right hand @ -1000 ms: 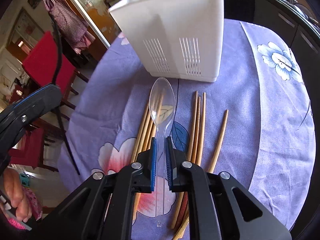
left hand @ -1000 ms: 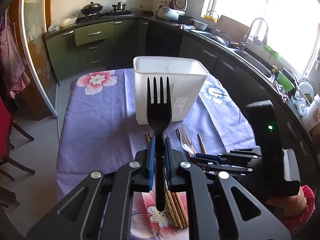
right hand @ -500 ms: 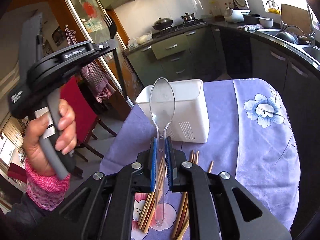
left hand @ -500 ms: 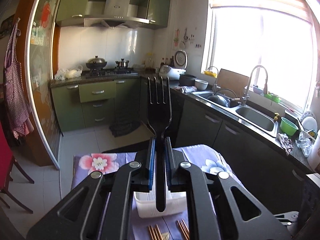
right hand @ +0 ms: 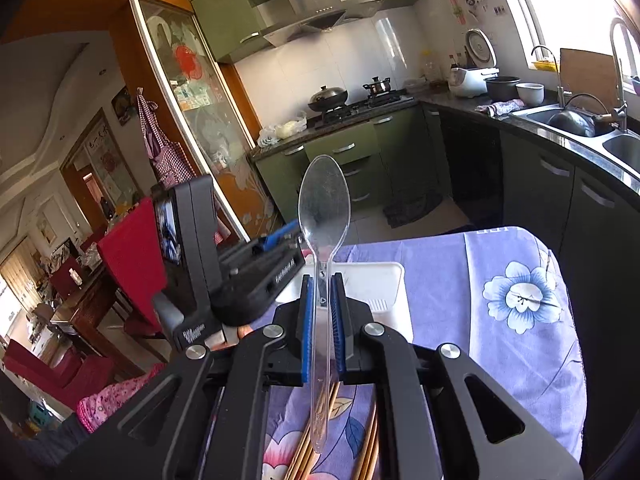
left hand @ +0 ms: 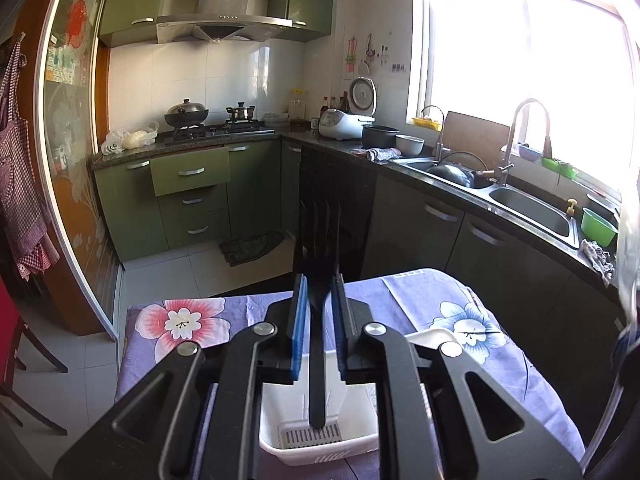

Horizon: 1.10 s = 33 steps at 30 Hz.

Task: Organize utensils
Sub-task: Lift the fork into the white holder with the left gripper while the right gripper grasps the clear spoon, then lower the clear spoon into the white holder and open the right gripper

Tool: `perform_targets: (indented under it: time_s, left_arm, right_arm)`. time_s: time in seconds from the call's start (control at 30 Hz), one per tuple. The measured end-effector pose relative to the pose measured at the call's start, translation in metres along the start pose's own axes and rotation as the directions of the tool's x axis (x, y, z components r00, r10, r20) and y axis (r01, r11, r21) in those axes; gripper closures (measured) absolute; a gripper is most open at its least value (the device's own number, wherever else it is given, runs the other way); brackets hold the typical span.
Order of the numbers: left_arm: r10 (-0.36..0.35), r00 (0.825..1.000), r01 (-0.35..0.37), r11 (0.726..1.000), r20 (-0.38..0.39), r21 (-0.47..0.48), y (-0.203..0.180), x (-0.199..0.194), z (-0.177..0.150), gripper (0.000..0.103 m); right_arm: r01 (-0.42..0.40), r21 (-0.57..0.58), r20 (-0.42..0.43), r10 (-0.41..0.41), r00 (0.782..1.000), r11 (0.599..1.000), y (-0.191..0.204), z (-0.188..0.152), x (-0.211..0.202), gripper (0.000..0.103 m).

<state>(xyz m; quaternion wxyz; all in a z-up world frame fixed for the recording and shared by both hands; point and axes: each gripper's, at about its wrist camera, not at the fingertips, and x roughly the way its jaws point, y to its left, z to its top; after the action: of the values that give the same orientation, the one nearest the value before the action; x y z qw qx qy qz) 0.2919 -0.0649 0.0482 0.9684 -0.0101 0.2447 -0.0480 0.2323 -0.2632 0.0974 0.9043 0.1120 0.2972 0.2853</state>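
Observation:
A black plastic fork (left hand: pixel 319 360) stands upright between the blue pads of my left gripper (left hand: pixel 319 292), whose jaws are opening; a gap shows on each side of the fork's neck. Its handle end hangs inside the white slotted utensil bin (left hand: pixel 280 444) directly below. My right gripper (right hand: pixel 321 284) is shut on a clear plastic spoon (right hand: pixel 324 208), bowl up, held above the table just short of the bin (right hand: pixel 376 280). The left gripper (right hand: pixel 280 236) shows to the left over the bin. Several wooden chopsticks (right hand: pixel 368 452) lie on the cloth under the right gripper.
The table wears a purple flowered cloth (right hand: pixel 480 340); its right edge runs close to the dark kitchen cabinets and sink counter (left hand: pixel 532 208). Red chairs (right hand: pixel 128 256) stand to the left of the table. A person's hand (right hand: pixel 240 330) holds the left gripper's handle.
Both grippers rose from the table toward the bin. The left one came over the bin and its pads parted from the fork. The right one lifted the spoon off the cloth.

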Motion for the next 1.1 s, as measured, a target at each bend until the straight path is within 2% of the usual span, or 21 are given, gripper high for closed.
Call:
perform_targets:
  time_s: [0.03,0.07,0.17,0.3,0.37,0.5,0.57,0.73,0.9,1.0,1.1]
  left_arm:
    - [-0.009,1.0,0.009,1.0,-0.009,0.001,0.001,0.0,-0.004,0.077]
    - [-0.011,1.0,0.011,1.0,-0.014,0.001,0.002,0.0,-0.007,0.074]
    - [-0.025,1.0,0.025,1.0,-0.016,-0.016,0.009,-0.007,-0.009,0.073]
    - [-0.026,0.999,0.027,0.998,0.021,-0.05,0.023,-0.029,-0.005,0.07]
    - [-0.017,0.999,0.019,0.998,0.033,-0.054,0.027,-0.038,-0.004,0.065]
    - [-0.012,1.0,0.013,0.998,0.028,-0.061,0.037,-0.05,-0.006,0.064]
    - [-0.009,1.0,0.011,0.998,0.018,-0.063,0.041,-0.053,-0.009,0.064]
    - [-0.018,1.0,0.018,0.998,0.009,-0.064,0.047,-0.061,-0.014,0.064]
    - [-0.036,0.999,0.035,0.997,-0.013,-0.064,0.045,-0.065,-0.021,0.064]
    - [-0.045,0.999,0.043,0.997,-0.031,-0.06,0.04,-0.067,-0.025,0.063]
    - [-0.043,0.997,0.04,0.998,-0.056,-0.053,0.036,-0.07,-0.03,0.063]
  right_arm:
    - [0.004,-0.002,0.011,-0.004,1.0,1.0,0.001,0.005,0.002,0.093]
    - [0.006,-0.002,0.021,-0.006,1.0,1.0,0.002,0.011,0.004,0.093]
    - [0.023,0.003,0.059,-0.023,0.998,1.0,0.001,0.029,0.011,0.093]
    - [0.07,0.012,0.12,-0.07,0.99,0.998,-0.001,0.052,0.031,0.093]
    - [0.097,0.016,0.142,-0.098,0.985,0.995,-0.003,0.062,0.047,0.093]
    - [0.176,0.005,0.181,-0.174,0.968,0.984,-0.007,0.071,0.085,0.093]
    - [0.212,-0.006,0.177,-0.208,0.962,0.977,-0.012,0.068,0.106,0.093]
    - [0.221,-0.017,0.132,-0.217,0.967,0.975,-0.02,0.04,0.134,0.093]
    - [0.234,-0.035,0.11,-0.229,0.967,0.972,-0.024,0.008,0.137,0.093]
    - [0.244,-0.052,0.104,-0.238,0.966,0.968,-0.023,-0.003,0.133,0.084]
    - [0.258,-0.059,0.106,-0.251,0.962,0.964,-0.022,-0.01,0.121,0.084]
